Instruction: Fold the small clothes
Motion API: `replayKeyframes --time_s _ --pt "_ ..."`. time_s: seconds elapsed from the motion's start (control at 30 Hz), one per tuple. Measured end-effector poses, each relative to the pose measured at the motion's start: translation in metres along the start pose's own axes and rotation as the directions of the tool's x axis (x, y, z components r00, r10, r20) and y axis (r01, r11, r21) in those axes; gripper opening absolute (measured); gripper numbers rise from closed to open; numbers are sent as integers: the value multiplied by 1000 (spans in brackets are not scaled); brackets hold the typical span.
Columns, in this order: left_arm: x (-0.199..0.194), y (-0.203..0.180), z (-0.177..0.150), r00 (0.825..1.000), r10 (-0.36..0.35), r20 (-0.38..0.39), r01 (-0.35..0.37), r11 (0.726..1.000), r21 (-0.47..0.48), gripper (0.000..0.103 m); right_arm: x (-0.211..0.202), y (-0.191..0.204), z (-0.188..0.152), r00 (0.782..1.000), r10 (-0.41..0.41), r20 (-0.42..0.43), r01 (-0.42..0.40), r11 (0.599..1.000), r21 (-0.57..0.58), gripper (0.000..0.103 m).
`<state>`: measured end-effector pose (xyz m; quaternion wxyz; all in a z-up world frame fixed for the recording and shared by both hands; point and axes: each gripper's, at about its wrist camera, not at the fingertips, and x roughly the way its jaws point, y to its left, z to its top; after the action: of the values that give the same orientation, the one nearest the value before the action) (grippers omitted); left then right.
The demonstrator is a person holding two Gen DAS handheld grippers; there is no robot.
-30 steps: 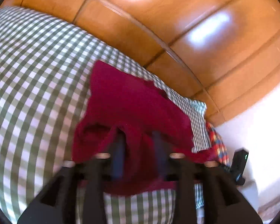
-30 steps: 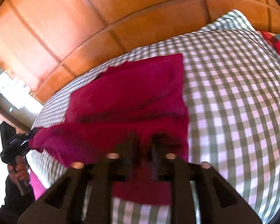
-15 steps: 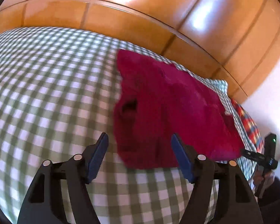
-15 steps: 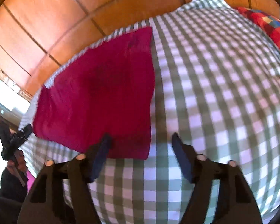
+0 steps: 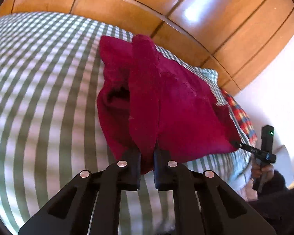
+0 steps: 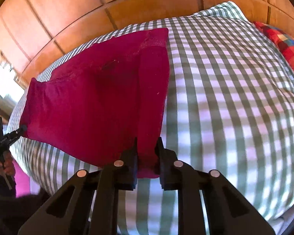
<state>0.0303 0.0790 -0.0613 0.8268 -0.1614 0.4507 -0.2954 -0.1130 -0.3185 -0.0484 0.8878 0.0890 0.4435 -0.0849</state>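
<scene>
Crimson garment [image 5: 166, 105] lies on the green-checked bedspread [image 5: 45, 82] near its far edge, partly folded, one opening gaping on its left side. Left tool [image 5: 147, 156] has just been closing and now pinches the garment's near edge, cloth bunched between the pads. Right tool [image 6: 147, 156] has also just closed, gripping the near right corner of the garment [image 6: 100, 98]. Wood panelled headboard [image 5: 186, 9] behind; multicoloured checked pillow [image 6: 284, 47] off to the right.
</scene>
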Motion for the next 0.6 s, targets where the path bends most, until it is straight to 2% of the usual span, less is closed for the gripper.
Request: replayKeyframes --time_s 0.2,0.3,0.33,0.4,0.43,0.5,0.6 --pt "-28 -12 -61 998 -42 -41 40 998 -49 8 -17 -3 -40 997 16 -69 -19 999 -29 16" --pt "-36 -13 -62 998 -52 -19 50 996 -72 10 -23 -8 -31 999 14 -39 -14 1000 -2 28" --pt "-39 -13 -57 998 -59 -4 59 995 -76 17 -26 -10 -27 1000 12 -21 -12 1000 13 34" --pt "-46 -11 -40 998 -34 57 39 996 -86 41 -30 -9 -7 1000 1 29 -2 1000 23 37" --pt "-49 -10 -33 996 -26 87 34 995 -90 61 -29 -7 -1 999 -8 44 7 1000 23 42" --pt "-47 -9 -12 990 -22 138 36 995 -94 65 -23 -2 19 997 -38 73 36 999 28 49" --pt "-33 -10 10 988 -11 154 24 996 -81 65 -7 3 39 996 -49 77 46 998 35 50"
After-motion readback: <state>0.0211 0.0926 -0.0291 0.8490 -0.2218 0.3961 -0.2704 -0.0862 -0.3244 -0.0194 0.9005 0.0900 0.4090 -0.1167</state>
